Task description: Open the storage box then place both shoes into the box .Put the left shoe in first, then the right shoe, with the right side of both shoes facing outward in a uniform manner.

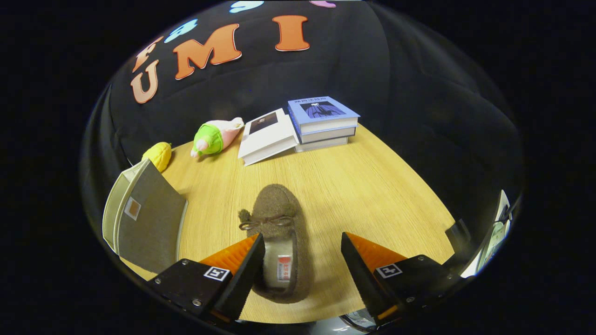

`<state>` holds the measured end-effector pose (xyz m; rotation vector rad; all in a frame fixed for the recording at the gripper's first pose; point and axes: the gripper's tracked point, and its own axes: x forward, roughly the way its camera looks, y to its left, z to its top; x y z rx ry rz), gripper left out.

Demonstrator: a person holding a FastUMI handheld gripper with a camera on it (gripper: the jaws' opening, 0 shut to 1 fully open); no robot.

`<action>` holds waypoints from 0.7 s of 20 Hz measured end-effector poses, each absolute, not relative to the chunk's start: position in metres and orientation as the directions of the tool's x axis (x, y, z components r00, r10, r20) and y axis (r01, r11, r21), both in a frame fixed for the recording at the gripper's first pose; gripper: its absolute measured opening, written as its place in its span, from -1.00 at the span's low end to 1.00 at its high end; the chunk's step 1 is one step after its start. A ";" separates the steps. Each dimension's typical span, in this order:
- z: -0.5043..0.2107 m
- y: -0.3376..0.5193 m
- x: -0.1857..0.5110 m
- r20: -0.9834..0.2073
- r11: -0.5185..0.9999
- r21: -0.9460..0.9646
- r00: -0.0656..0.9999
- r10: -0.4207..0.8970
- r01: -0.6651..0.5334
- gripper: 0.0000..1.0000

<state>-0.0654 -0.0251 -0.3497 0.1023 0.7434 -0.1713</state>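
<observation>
Jaws: standing wide apart, released, gripper point(302, 260) gripping nothing.
Shoe: brown slipper point(279, 237) lying between the fingers, nearer the left one.
Box: storage box point(144, 223) sitting at the desk's point(372, 195) left edge.

Wooden table point(372, 186) bears slipper point(279, 218), books point(321, 121) (stacked), box point(144, 223).

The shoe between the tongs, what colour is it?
Brown, fuzzy, with a matching bow: the shoe in the gripper view.

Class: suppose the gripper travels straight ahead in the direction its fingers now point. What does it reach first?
Probably the brown slipper, lying between and just ahead of the open gripper. Beyond it is bare table, then the stacked books. Depth is uncertain.
</observation>
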 end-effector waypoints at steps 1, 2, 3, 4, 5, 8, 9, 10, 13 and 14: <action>-0.356 -0.027 -0.068 -0.689 0.982 0.030 0.715 -0.115 0.186 0.94; -0.362 -0.029 -0.070 -0.701 0.982 0.031 0.705 -0.110 0.184 0.91; -0.367 -0.030 -0.069 -0.708 0.983 0.036 0.699 -0.103 0.181 0.87; -0.370 -0.031 -0.070 -0.712 0.983 0.040 0.695 -0.099 0.180 0.84; -0.372 -0.032 -0.068 -0.714 0.983 0.042 0.693 -0.097 0.180 0.79; -0.382 -0.030 -0.061 -0.727 0.984 0.048 0.682 -0.082 0.170 0.58; -0.385 -0.027 -0.058 -0.732 0.985 0.054 0.677 -0.072 0.162 0.49; -0.388 -0.025 -0.056 -0.737 0.986 0.055 0.673 -0.064 0.154 0.45; -0.396 -0.018 -0.050 -0.743 0.988 0.060 0.667 -0.052 0.144 0.25; -0.398 -0.016 -0.048 -0.745 0.985 0.072 0.665 -0.050 0.154 0.16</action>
